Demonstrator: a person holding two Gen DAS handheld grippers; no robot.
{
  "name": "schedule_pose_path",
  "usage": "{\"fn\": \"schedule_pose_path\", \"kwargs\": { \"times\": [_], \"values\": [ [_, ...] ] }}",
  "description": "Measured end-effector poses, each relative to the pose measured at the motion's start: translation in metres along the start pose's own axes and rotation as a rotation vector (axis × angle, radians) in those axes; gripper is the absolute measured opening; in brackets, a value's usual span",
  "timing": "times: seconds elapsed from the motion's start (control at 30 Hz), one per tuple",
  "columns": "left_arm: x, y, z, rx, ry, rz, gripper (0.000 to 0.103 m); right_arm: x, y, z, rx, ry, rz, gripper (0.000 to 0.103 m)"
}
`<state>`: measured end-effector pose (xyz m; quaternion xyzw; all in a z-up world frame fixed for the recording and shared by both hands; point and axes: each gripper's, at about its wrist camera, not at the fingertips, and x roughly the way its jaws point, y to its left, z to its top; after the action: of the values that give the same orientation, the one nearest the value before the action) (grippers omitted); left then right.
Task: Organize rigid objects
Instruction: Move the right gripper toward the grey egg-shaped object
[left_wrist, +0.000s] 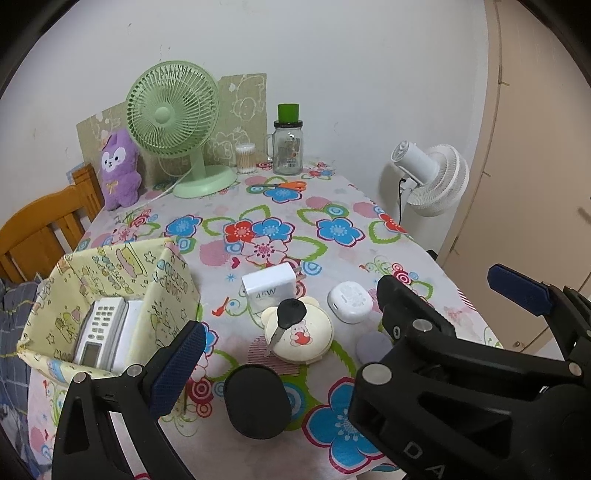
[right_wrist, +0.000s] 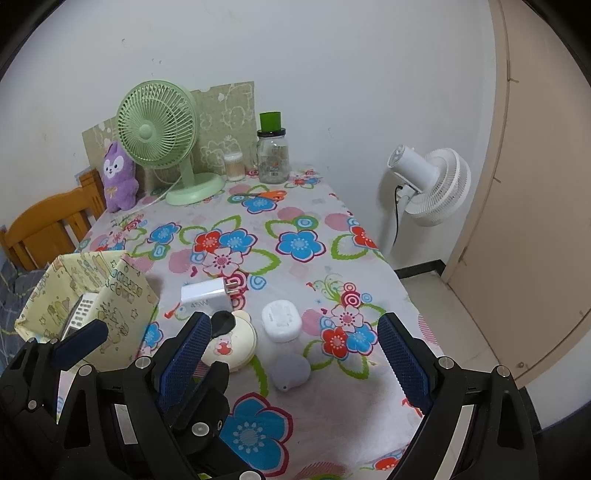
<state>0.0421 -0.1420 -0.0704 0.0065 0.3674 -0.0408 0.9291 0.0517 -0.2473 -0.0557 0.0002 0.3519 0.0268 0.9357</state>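
Both your grippers hang released over the near end of the bench, with nothing clamped. Your right gripper stands wide open above a lilac disc, with a white earbud case just beyond it at 12 o'clock. Your left gripper is spread too, its right finger crossing under the right gripper's left finger. A black cylinder lies between its fingers, and the one pad in the left view is clear of it. At 12 o'clock from the cylinder sits a round cream case with a black-headed key lying on top. A white charger is just past that, still at 12. The yellow box stands at 10 o'clock from the cylinder, at the bench's left edge, with two remotes leaning inside. At the far end, along the wall, a green fan stands with a purple plush at its 8 o'clock. A jar is at its 3, and orange scissors lie in front of the jar.
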Motion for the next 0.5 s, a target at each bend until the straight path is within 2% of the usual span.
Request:
{"fn": "schedule_pose_path", "kwargs": {
  "times": [0.37, 0.5],
  "values": [
    [0.027, -0.004, -0.029, -0.037, 0.028, 0.014, 0.103, 0.027, -0.006, -0.029, -0.01, 0.019, 0.004, 0.093],
    [0.033, -0.003, -0.038, -0.033, 0.017, 0.043, 0.103, 0.036, -0.005, -0.037, -0.018, 0.023, 0.011, 0.094]
  ]
}}
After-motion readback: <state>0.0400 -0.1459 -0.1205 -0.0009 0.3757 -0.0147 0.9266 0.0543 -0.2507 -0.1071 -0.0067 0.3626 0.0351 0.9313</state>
